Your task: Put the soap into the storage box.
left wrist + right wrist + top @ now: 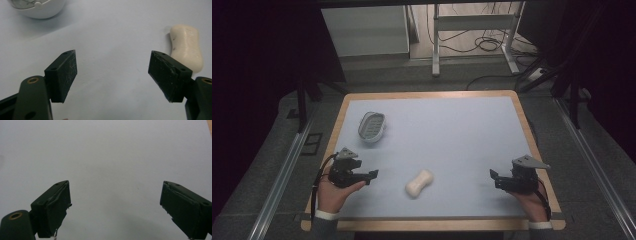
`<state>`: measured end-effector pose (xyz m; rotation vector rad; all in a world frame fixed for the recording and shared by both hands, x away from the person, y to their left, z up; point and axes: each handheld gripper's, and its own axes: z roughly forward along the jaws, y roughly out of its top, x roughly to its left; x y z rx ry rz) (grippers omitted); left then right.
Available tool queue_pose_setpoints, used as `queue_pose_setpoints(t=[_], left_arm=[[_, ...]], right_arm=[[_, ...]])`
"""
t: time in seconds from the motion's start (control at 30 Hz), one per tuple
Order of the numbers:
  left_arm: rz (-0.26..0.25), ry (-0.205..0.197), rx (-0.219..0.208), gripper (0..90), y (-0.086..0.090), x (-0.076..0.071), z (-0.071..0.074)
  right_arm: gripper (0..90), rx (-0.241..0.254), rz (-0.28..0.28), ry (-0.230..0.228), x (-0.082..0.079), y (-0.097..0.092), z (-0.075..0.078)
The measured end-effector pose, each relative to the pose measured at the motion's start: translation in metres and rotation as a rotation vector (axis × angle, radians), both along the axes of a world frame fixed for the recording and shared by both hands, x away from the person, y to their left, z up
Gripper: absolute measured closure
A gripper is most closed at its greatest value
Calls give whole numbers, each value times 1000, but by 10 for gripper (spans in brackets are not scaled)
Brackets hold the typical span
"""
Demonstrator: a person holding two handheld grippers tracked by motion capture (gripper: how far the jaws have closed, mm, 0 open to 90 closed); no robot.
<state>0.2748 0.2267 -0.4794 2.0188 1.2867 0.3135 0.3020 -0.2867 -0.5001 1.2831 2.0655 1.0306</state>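
Cream-coloured soap point(419, 182), a waisted bar with a few dark specks, lies flat on the pale blue table point(452, 135) near the front edge, a little left of centre. Far left of it sits a white soap dish point(372, 126) with a ribbed grey insert, well apart from the bar.

The left gripper point(371, 175) rests low at the near left, jaws spread wide and empty, pointing toward the bar; in the left gripper view the soap point(186, 48) shows just beyond the right-hand jaw, off the line between the two. The right gripper point(495, 179) waits at the near right, also wide and holding nothing, facing bare table.

The work in hand looks like reaching for the bar with the left gripper, probably to carry it to the dish. To do it well, swing the hand rightward first so the bar sits centred between the jaws, then come down with the pads across the narrow waist, not along its length. Soap is likely slippery, so close squarely on the flat sides and keep the jaws low enough to catch the full thickness. Lift straight up before travelling far left to the dish.
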Motion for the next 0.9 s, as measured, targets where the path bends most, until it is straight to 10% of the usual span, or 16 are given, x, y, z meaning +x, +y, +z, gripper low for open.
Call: queue_pose_setpoints(t=[0.9], left_arm=[[-123,19,39,227,-35,8,17]], right_arm=[[95,-6,-6,-11,-2,-1,2]])
